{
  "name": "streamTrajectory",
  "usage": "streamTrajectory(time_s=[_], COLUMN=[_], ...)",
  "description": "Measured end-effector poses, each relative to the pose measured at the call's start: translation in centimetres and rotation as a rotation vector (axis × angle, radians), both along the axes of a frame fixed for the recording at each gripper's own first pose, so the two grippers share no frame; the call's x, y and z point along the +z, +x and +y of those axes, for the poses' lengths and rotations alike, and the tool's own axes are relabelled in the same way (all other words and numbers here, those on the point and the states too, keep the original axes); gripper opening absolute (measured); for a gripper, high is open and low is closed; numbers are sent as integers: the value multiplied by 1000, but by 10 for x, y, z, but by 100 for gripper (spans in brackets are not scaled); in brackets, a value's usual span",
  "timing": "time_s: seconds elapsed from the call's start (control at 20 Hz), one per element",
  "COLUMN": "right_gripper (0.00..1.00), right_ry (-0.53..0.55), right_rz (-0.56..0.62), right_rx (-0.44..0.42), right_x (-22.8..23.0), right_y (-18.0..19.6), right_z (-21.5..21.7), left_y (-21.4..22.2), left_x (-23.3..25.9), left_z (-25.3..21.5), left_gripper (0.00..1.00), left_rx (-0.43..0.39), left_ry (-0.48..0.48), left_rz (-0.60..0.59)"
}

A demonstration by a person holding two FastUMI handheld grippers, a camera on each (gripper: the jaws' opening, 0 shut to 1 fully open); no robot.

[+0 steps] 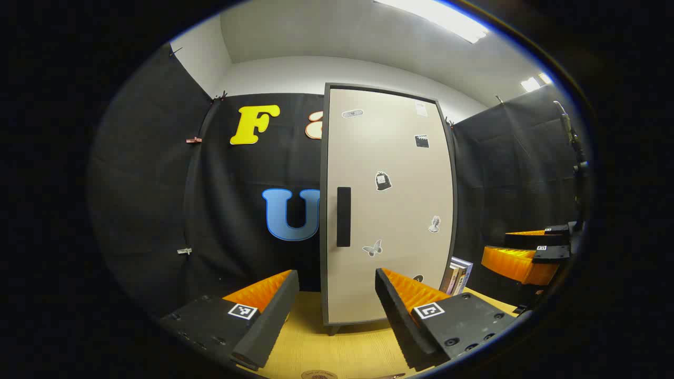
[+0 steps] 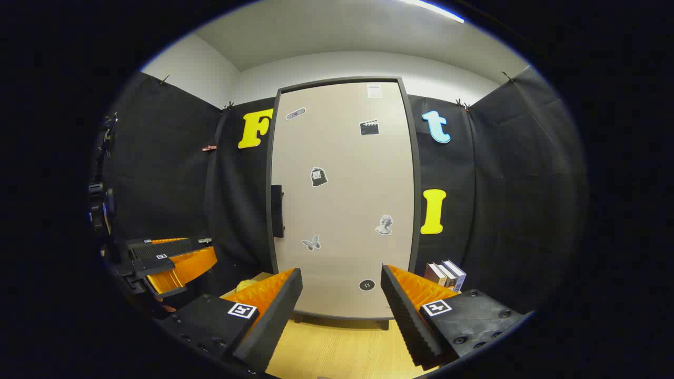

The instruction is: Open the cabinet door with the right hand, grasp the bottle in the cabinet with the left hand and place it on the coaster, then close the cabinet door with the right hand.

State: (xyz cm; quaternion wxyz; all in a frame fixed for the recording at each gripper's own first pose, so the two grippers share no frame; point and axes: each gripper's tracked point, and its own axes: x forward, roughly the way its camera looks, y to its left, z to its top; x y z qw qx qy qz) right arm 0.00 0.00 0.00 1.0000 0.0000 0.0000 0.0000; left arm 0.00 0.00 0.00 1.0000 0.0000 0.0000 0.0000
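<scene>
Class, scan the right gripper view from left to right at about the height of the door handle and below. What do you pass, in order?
Other claw → cabinet handle → butterfly sticker → bust sticker → books.

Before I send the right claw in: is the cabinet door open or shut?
Shut: the cabinet door sits flush in its dark frame, handle untouched.

Tall beige cabinet door (image 2: 342, 200) with dark grey frame, black handle (image 1: 343, 216) and small black-and-white stickers (image 2: 318, 176); pale yellow wood-grain surface (image 2: 337, 350); upright books (image 2: 446, 275) with white and maroon spines.
</scene>
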Motion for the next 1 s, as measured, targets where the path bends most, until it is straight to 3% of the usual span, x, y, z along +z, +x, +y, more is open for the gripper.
streamTrajectory(time_s=[1.0], right_gripper=[98], right_ry=[-60], right_rz=[16], right_rx=[24], right_x=[-7], right_y=[20], right_z=[-1], left_y=[11], left_x=[-6], left_z=[1], left_gripper=[92], left_rx=[30], left_ry=[10], left_rz=[13])
